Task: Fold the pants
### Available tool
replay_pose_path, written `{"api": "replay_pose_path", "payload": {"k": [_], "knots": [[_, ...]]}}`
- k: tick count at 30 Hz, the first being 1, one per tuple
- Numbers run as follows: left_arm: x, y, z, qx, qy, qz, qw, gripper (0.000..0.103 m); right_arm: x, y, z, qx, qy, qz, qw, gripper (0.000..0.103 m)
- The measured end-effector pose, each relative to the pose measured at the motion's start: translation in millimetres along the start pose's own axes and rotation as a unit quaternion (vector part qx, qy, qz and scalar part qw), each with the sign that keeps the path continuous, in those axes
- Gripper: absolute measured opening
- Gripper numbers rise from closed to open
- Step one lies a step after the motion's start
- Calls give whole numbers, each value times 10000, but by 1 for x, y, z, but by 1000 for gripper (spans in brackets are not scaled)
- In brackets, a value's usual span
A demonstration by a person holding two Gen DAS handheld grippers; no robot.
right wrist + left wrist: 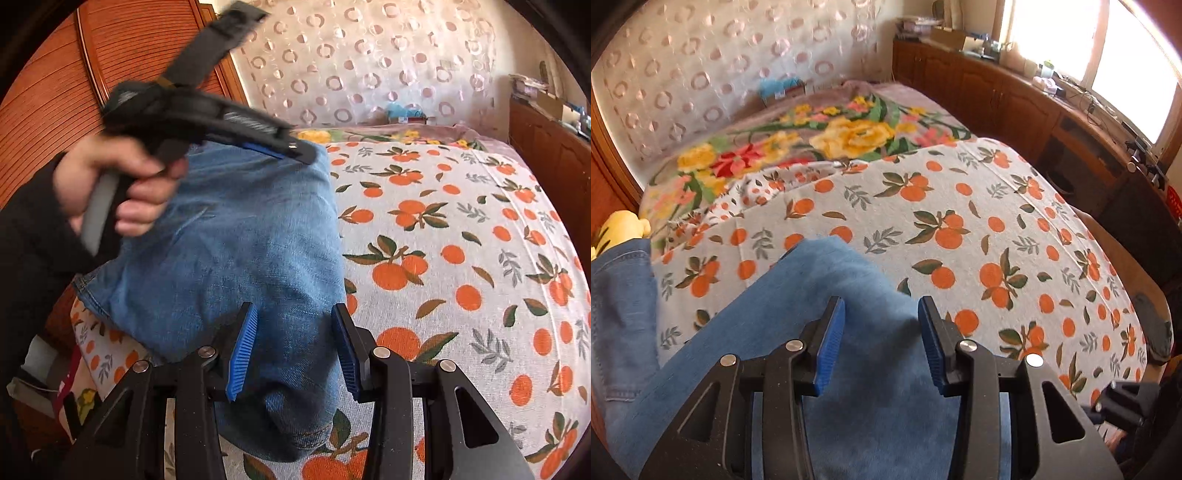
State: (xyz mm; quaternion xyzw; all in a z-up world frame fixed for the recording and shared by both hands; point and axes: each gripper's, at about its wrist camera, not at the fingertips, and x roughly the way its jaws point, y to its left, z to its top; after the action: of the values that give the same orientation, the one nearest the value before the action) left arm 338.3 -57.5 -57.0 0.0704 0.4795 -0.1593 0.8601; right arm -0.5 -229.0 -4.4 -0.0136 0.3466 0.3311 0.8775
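Blue denim pants lie folded on a bed sheet printed with oranges. My right gripper is open, its blue pads straddling the near end of the folded pants just above the fabric. My left gripper shows in the right wrist view, held by a hand over the far end of the pants; it looks open. In the left wrist view the left gripper is open above the denim, with nothing between the pads. A second part of the pants lies at the far left.
A floral blanket covers the far part of the bed. A patterned curtain hangs behind it. Wooden cabinets with clutter run along the right under a bright window. A yellow object lies at the left.
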Motion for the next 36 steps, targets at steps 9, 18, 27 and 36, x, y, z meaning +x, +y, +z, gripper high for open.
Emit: {"api": "replay_pose_path", "payload": {"k": [9,18,27,36], "knots": [[49,-2,21,-71,706,364,9968,43,-1,-5,-1,-8,109,108,9999,43],[56,-20,19,299,733,818,9935,49,0,1,-14,33,208,250,9995,43],[40,-14,14,289,444,690,9962,17,-2,3,-20,52,191,333,9993,25],[-25,1,11,-58,-388,579,9976,10,-35,14,-7,-37,-332,592,9977,16]]}}
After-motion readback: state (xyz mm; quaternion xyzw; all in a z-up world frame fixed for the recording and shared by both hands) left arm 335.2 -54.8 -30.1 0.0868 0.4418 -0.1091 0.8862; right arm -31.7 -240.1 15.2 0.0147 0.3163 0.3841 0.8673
